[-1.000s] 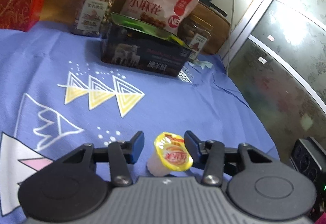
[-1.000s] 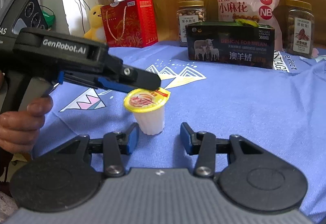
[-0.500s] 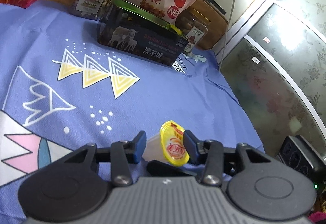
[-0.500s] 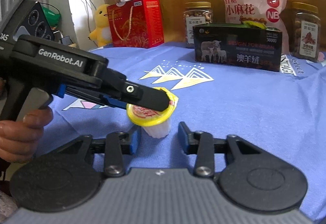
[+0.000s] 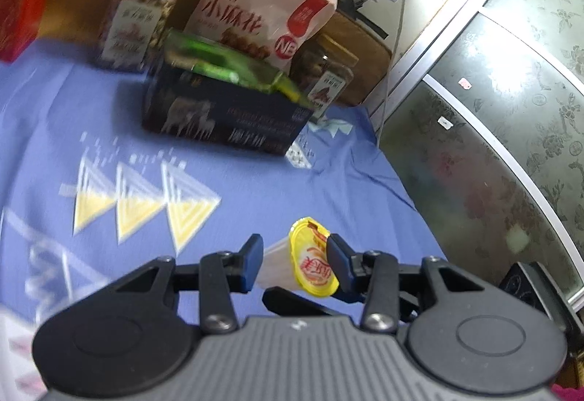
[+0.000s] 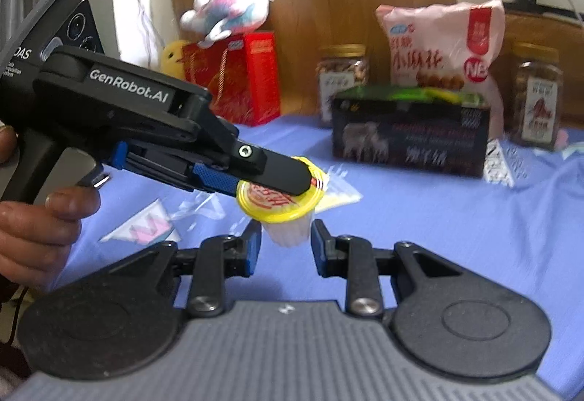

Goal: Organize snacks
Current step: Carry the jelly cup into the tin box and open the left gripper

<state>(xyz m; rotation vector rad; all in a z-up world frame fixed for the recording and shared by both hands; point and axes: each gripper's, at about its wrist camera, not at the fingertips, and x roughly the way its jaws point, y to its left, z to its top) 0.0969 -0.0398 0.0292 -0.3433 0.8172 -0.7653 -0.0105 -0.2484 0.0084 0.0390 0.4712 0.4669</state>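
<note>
Near the front of the blue cloth (image 6: 456, 218), left gripper (image 6: 292, 182) pinches the jelly cup (image 6: 283, 204) lid-to-base while right gripper (image 6: 284, 244) pinches its body, so keep it level carrying to the far box (image 6: 412, 142).

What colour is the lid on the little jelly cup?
Yellow, with red print at its centre; the jelly cup shows it best in the right wrist view.
</note>
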